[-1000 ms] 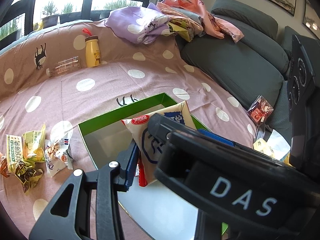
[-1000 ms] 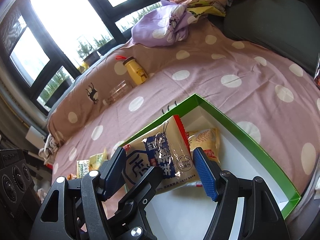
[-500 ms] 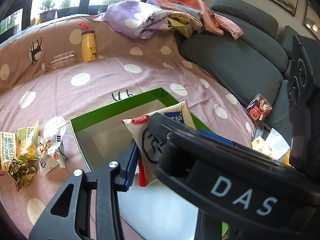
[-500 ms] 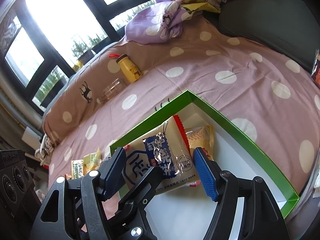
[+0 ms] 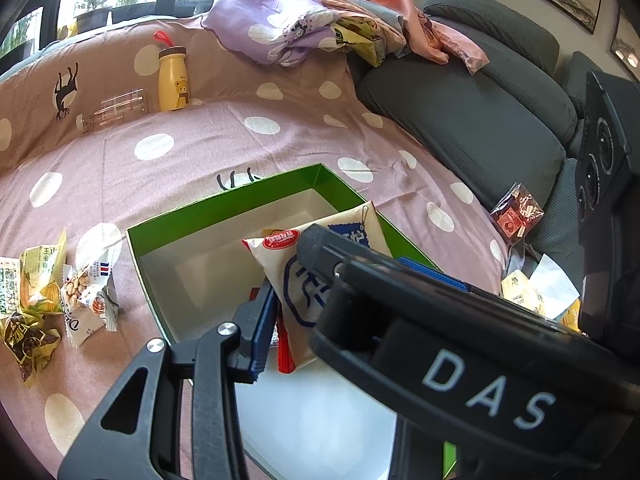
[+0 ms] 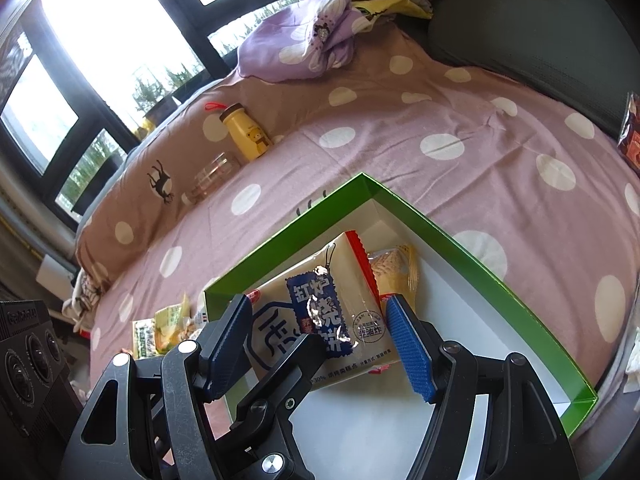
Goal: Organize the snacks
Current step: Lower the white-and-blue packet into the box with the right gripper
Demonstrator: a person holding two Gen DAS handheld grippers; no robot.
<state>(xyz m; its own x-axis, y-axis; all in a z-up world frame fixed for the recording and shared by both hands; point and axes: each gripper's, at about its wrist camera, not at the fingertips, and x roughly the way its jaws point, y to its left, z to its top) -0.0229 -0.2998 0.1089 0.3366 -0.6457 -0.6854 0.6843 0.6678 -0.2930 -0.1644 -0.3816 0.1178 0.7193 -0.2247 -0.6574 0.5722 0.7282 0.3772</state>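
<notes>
A green box (image 5: 224,204) with a white inside lies open on the dotted cloth. A beige snack packet (image 5: 316,248) with blue print and a red edge hangs over the box. My left gripper (image 5: 288,300) is shut on the packet's near end; its right finger is hidden behind my right gripper's body (image 5: 440,340). From the right wrist, the packet (image 6: 340,300) lies between the wide-apart blue pads of my right gripper (image 6: 316,312), which stands open. The left gripper's finger (image 6: 296,364) crosses over the packet. A small yellow snack (image 6: 394,272) lies inside the box (image 6: 440,236).
Several loose snacks (image 5: 40,292) lie left of the box, and more packets (image 5: 516,216) lie at the right by the grey sofa cushions (image 5: 480,120). A yellow bottle (image 5: 173,80), a toppled clear jar (image 5: 116,110) and a heap of clothes (image 5: 340,28) sit at the back.
The box and cloth have slid slightly up and left in both views. The packet keeps its place between the fingers. Neither gripper's jaws have changed.
</notes>
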